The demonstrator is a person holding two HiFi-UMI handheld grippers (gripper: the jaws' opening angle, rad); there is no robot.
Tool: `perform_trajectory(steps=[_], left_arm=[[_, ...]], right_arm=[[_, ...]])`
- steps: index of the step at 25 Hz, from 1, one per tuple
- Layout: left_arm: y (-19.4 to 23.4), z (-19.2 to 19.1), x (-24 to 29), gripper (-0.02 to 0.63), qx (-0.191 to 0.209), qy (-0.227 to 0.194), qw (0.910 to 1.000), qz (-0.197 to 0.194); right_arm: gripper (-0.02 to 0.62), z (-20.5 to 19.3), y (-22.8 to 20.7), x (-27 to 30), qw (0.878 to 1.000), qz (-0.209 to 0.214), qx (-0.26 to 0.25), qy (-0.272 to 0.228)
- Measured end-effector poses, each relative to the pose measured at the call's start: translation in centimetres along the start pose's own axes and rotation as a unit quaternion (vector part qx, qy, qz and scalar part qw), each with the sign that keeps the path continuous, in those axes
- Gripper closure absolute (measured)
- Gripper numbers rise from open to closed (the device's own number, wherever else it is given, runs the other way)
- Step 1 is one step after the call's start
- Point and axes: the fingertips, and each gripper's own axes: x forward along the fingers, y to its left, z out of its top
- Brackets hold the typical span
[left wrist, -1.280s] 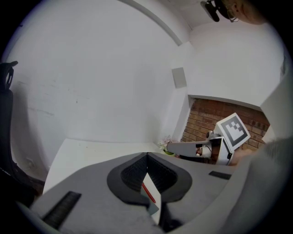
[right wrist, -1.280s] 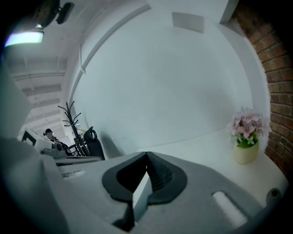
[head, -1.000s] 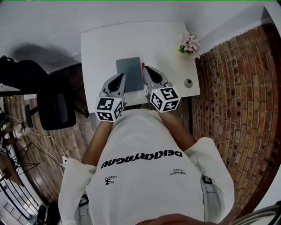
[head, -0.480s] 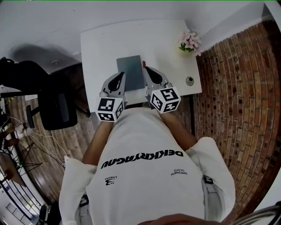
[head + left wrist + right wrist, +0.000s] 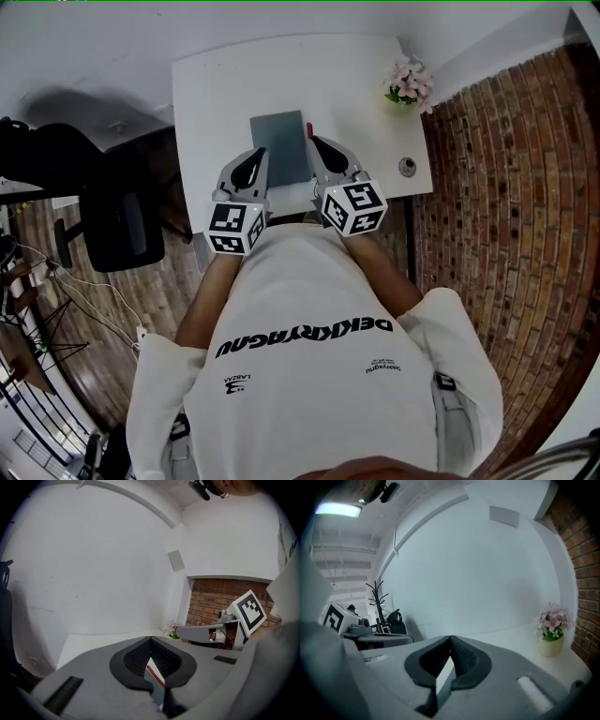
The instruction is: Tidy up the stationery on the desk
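A grey notebook point(image 5: 279, 148) lies flat on the white desk point(image 5: 216, 103), and a red pen point(image 5: 309, 132) rests along its right edge. My left gripper point(image 5: 257, 157) hovers over the notebook's left side, my right gripper point(image 5: 316, 145) over its right side by the pen. Both are shut with nothing between the jaws. In the left gripper view the jaw tips point(image 5: 151, 640) meet, and below them a strip of notebook point(image 5: 156, 686) and red pen point(image 5: 155, 675) shows. In the right gripper view the shut gripper point(image 5: 450, 637) hangs over a pale slice of notebook point(image 5: 444, 679).
A small pot of pink flowers point(image 5: 409, 84) stands at the desk's far right corner, seen also in the right gripper view point(image 5: 551, 627). A round grommet point(image 5: 407, 167) sits near the right edge. A black office chair point(image 5: 111, 223) stands left of the desk; a brick wall point(image 5: 506, 187) runs on the right.
Almost nothing: the head view has drifted a little, and both grippers hold their places over the notebook, still shut.
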Motion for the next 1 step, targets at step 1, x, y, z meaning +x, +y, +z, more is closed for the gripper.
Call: perform_trajectory(steps=[1], left_arm=[[-0.05, -0.03, -0.01, 0.608, 0.002, 0.001, 1.0, 0.0]], right_arm=[[0.598, -0.06, -0.03, -0.03, 1.0, 0.0, 0.001, 0.0]])
